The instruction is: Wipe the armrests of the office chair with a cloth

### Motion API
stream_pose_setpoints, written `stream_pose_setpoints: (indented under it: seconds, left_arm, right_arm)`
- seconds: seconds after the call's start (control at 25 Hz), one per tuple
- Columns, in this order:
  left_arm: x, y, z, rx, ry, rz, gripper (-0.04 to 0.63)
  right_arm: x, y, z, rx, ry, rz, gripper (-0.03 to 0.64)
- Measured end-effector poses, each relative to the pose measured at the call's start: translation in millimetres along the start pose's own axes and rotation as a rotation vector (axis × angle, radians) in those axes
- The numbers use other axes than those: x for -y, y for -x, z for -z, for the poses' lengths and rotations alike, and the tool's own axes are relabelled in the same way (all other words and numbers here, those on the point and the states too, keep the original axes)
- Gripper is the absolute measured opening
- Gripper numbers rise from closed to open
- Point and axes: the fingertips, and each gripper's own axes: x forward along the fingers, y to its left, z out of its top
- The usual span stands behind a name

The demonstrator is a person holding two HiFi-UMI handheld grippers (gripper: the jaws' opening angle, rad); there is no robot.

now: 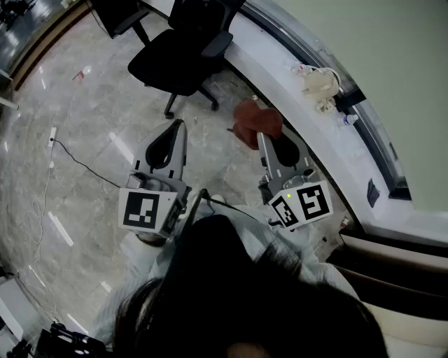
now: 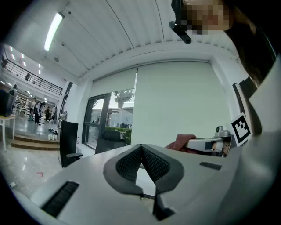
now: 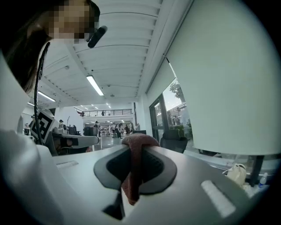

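A black office chair (image 1: 178,56) stands on the marble floor ahead of me, one armrest (image 1: 217,45) toward the window ledge. My right gripper (image 1: 262,134) is shut on a reddish-brown cloth (image 1: 255,120), held in the air well short of the chair. In the right gripper view the cloth (image 3: 134,169) hangs pinched between the pads, and the chair (image 3: 175,138) shows far off. My left gripper (image 1: 180,124) is shut on nothing, level with the right one; in its own view the left gripper (image 2: 141,146) has its pads meeting at the tip. The chair (image 2: 109,138) looks small by the window.
A white window ledge (image 1: 280,77) runs along the right, with a beige bundle (image 1: 320,85) on it. A power strip (image 1: 52,136) and its cable (image 1: 80,162) lie on the floor at left. A dark desk panel (image 1: 115,14) stands beside the chair.
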Motion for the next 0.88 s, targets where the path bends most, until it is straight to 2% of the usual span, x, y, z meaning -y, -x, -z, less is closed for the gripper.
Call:
stream_pose_setpoints:
  seconds: [0.4, 0.6, 0.88]
  left_arm:
    - [-4.4, 1.0, 0.4, 0.004, -0.020, -0.002, 0.003]
    - [-6.0, 3.5, 4.1, -0.013, 0.004, -0.014, 0.003]
    - [-29.5, 7.6, -0.6, 0.006, -0.001, -0.093, 0.003]
  right_arm:
    - [0.1, -1.1, 0.8, 0.003, 0.001, 0.004, 0.023]
    - [1.3, -1.3, 2.2, 0.002, -0.013, 0.018, 0.025]
    - [6.9, -10.7, 5.6, 0.004, -0.028, -0.001, 0.025]
